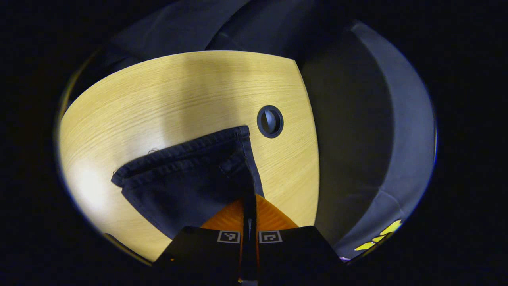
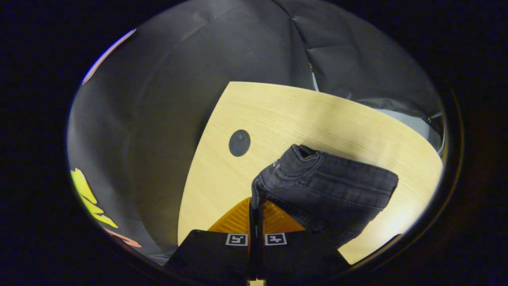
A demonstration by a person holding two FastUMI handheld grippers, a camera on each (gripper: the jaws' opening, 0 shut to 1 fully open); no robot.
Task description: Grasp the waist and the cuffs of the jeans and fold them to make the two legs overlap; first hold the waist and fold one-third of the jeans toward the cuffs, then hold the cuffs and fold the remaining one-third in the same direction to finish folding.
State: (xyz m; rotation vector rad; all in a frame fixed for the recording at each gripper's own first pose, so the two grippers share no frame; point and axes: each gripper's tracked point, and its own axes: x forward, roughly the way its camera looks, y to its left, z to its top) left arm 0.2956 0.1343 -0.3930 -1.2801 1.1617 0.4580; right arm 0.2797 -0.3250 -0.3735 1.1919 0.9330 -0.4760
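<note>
In the left gripper view, the left gripper [image 1: 250,206] sits at the near bottom edge with its two fingers drawn together, leaving only a thin slit between them. A dark strip of denim runs down into that slit, so the fingers are pinched on an edge of the jeans [image 1: 186,178]. The cloth fans out from the fingertips to the left and away, ending in a thick stitched hem whose far corner lies just beside a round hole [image 1: 270,121] in the table [image 1: 158,99]. The jeans hang or rest low over the pale wooden table top; whether they touch the wood cannot be told. The table's right edge falls off to the dark wall [image 1: 357,119] of the booth.

In the right gripper view, the right gripper [image 2: 256,214] is likewise nearly closed, its fingers pressed on a corner of the jeans [image 2: 329,182]. Here the denim bunches out to the right and away from the fingertips as a thick, folded bundle with seams and an open edge at its far top. It lies over the table [image 2: 297,115], near its left edge. A round dark hole cover [image 2: 239,142] sits to the left of the bundle, apart from it. The wall [image 2: 178,79] rises beyond and left of the table.
</note>
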